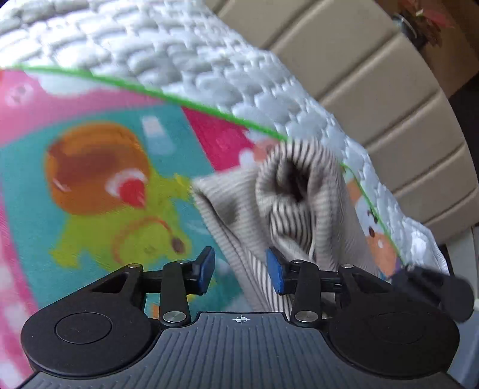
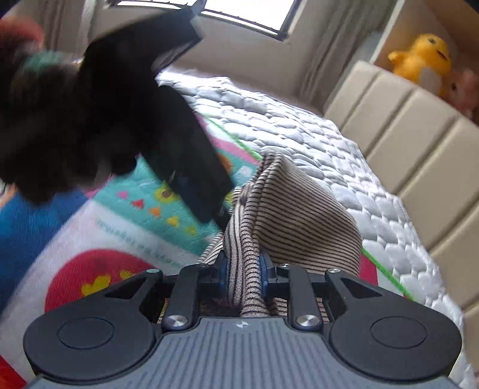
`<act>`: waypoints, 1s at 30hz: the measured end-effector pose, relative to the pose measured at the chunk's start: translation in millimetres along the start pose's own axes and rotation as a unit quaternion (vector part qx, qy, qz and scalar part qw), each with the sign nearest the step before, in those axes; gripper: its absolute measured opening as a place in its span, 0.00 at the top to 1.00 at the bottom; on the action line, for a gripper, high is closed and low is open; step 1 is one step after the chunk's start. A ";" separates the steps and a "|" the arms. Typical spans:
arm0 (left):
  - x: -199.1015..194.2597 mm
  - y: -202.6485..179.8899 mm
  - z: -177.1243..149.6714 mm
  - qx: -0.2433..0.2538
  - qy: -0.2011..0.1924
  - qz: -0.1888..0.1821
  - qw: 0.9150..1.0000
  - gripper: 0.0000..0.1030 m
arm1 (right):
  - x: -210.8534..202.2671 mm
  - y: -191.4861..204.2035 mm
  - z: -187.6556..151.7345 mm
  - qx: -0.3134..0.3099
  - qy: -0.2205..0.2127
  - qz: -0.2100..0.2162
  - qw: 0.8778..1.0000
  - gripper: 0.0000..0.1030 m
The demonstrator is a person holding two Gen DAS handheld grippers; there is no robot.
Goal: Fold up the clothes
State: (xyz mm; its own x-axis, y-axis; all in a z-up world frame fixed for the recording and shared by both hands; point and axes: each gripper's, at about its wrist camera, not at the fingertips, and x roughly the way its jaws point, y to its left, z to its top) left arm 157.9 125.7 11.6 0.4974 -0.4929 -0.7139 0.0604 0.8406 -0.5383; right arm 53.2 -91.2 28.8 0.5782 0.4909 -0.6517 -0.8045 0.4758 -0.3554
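A bright cartoon play mat with a green edge lies on a white quilted mattress. Beside the mattress stands a beige padded headboard. Above the headboard, a yellow plush toy sits in a recess. A window shows beyond the mattress's far end.

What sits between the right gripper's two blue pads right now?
A bunched fold of the striped garment fills the gap of the right gripper, both pads pressing on it. The right wrist view shows this.
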 end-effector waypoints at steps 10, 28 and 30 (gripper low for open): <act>-23.1 -65.1 32.1 0.113 -0.055 -0.050 0.991 0.52 | 20.2 15.2 15.4 -0.041 0.021 0.007 0.999 0.65; 21.5 -47.7 21.4 0.147 -0.032 0.017 0.988 0.59 | 13.6 -131.4 -61.1 0.379 0.089 0.109 0.915 0.00; 22.1 -46.4 22.5 0.148 -0.031 0.017 0.988 0.59 | 13.5 -124.9 -57.4 0.390 0.088 0.129 0.908 0.00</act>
State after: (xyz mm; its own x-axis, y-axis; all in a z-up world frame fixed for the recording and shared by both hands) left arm 185.6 80.8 30.9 0.5545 -0.4570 -0.6955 0.2896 0.8895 -0.3536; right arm 153.6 -185.9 25.9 0.2983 0.5679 -0.7671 -0.5302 0.7669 0.3616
